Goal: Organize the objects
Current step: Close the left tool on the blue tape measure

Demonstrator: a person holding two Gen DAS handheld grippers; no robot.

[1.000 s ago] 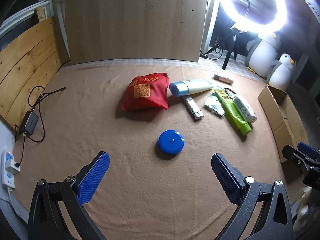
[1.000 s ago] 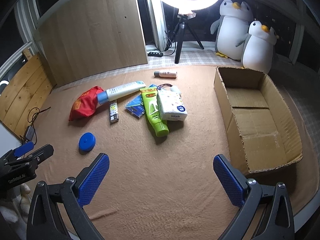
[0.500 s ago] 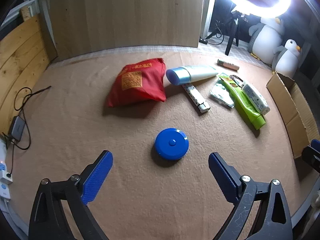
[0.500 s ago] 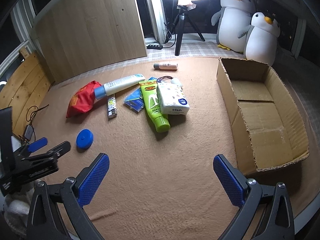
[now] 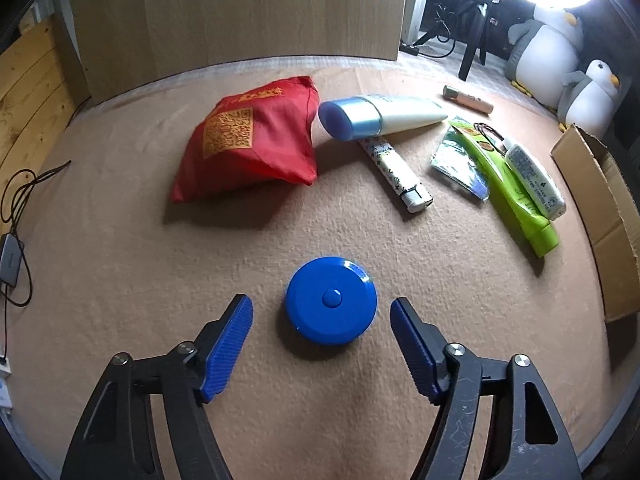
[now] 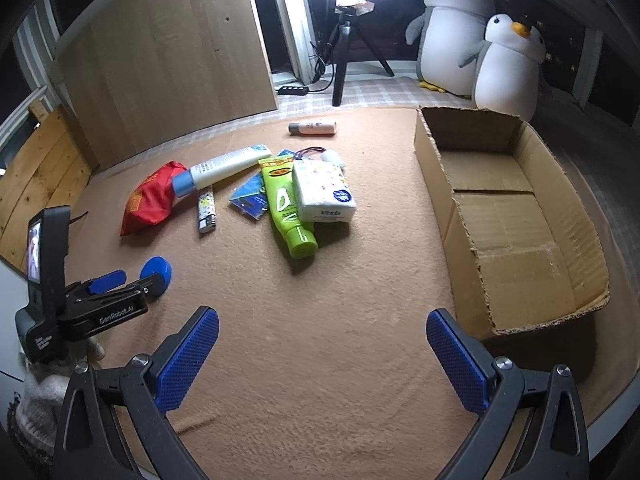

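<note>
The blue round tape measure (image 5: 331, 300) lies flat on the tan carpet (image 5: 120, 240), and my left gripper (image 5: 321, 316) sits low over it with its two blue pads (image 5: 230, 344) spread on either side of the disc, a gap showing between each pad and the disc's rim, so I have hold of nothing with it. From the right wrist view I see that same gripper (image 6: 120, 282) at the near left of the carpet with the disc (image 6: 157, 273) just at its tips. Beyond the disc, farther off, a red cloth pouch (image 5: 254, 140) lies slumped, and just right of it a white tube with a blue cap (image 5: 376, 116) rests across the far end of a patterned lighter (image 5: 396, 172). Farther right a green tube (image 5: 516, 196) lies with a white tissue pack (image 6: 324, 192) against its right side and a small blue packet (image 6: 250, 198) at its left. A small pink bottle (image 6: 314, 128) lies on its own at the far edge of the carpet. My right gripper (image 6: 322, 354) hangs above bare carpet with its pads wide apart and nothing between them. To its right stands an open cardboard box (image 6: 516, 216), and past the box two plush penguins (image 6: 480, 48) sit by a ring light on a tripod (image 6: 348, 48)
</note>
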